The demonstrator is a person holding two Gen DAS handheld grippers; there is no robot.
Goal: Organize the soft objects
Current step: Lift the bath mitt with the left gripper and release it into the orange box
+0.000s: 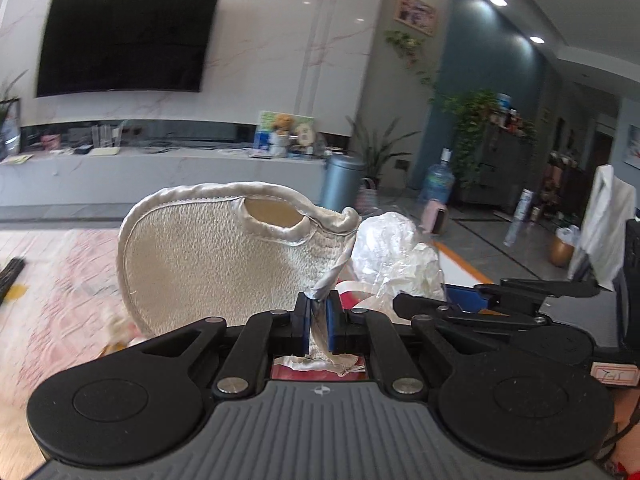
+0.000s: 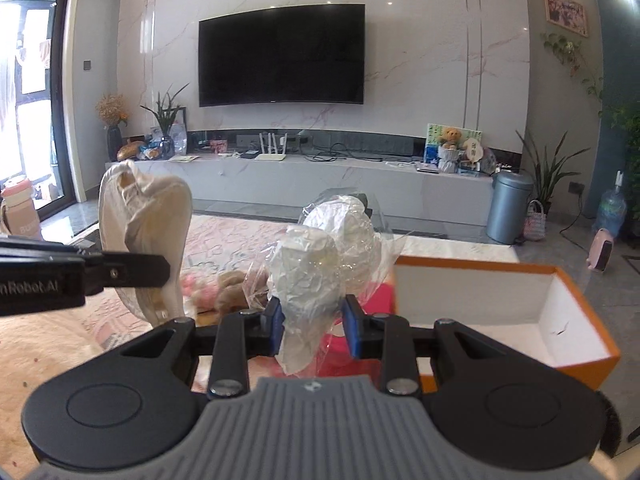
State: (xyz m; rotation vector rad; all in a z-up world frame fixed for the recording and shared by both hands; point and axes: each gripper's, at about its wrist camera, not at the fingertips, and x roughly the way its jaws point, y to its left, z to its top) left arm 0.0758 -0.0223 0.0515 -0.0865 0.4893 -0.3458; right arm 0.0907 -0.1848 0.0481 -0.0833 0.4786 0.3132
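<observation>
Two soft items lifted: left hand-held gripper (image 1: 318,320) clenched on cream slipper (image 1: 200,256) trim; right hand-held gripper (image 2: 313,330) grasping plastic-wrapped bundle (image 2: 308,280), likely bound for orange box (image 2: 576,316).

- In the right wrist view, the orange box (image 2: 520,312) stands open-topped at 3 o'clock, its white inside bare, free to enter from above.
- At 9 o'clock the left gripper (image 2: 160,270) and its hanging cream slipper (image 2: 152,220) block passage.
- The plastic-wrapped bundle (image 2: 316,264) fills 12 o'clock.
</observation>
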